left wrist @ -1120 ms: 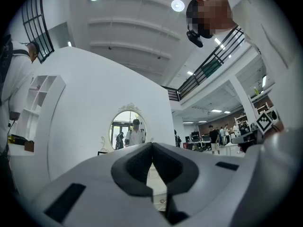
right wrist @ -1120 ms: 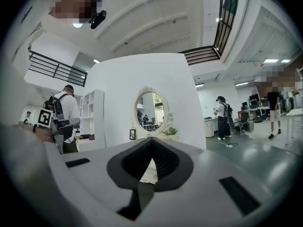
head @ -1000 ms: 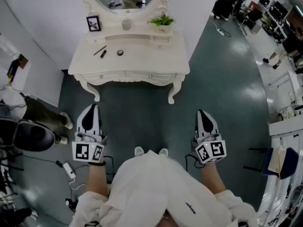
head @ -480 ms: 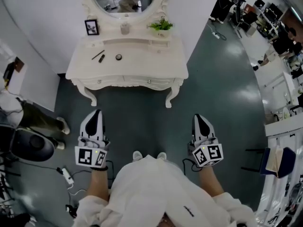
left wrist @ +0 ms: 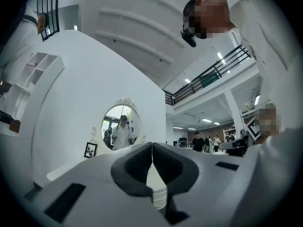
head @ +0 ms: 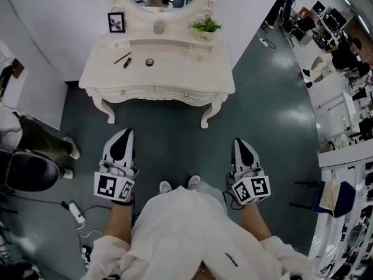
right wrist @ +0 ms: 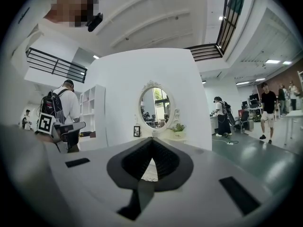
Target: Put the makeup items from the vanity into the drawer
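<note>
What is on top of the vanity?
On the vanity: thin stick, dark tube, round compact, framed picture, jar, plant. Its shut drawers hide their contents.

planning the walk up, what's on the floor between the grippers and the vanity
Nothing: the head view shows only bare dark floor between the left gripper, the right gripper and the vanity.

Small black-framed picture [head: 116,22] back left, green potted plant [head: 206,26] back right. White power strip [head: 74,210] on glossy dark teal floor [head: 169,139], near black chair [head: 26,171].
</note>
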`<state>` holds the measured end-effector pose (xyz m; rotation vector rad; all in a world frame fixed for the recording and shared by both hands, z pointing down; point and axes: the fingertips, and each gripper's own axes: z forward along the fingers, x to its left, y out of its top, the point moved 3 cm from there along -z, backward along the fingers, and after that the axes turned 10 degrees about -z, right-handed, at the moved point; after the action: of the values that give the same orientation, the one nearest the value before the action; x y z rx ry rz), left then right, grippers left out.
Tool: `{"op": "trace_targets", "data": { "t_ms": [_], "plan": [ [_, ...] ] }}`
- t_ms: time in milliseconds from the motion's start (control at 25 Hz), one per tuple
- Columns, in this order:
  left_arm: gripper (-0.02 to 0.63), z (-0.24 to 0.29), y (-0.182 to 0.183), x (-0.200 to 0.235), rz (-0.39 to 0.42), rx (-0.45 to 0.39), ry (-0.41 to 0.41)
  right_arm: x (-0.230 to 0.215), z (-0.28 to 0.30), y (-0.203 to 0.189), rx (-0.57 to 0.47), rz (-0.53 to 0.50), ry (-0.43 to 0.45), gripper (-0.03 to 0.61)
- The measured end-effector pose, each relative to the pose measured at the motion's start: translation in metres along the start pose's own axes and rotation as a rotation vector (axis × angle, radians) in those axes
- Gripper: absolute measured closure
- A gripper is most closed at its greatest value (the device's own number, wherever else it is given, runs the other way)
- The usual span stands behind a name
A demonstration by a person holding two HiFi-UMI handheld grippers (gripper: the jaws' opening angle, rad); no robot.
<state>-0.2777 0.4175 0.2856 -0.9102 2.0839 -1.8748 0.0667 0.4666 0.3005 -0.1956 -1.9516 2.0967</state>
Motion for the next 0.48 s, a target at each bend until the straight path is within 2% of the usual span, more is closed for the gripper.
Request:
{"op": "trace_targets", "data": {
  "t_ms": [240,480],
  "plan": [
    [0.586,0.002,-0.008,0.015,-0.023,0.009,0.027,0.004,0.017,-0.002,0.010,0.000,0.020,0.561],
    [0.586,0.032,-0.014,0.014,-0.018,0.023,0.025,-0.008,0.046,-0.008,-0.002,0.008,0.052,0.561]
  ]
}}
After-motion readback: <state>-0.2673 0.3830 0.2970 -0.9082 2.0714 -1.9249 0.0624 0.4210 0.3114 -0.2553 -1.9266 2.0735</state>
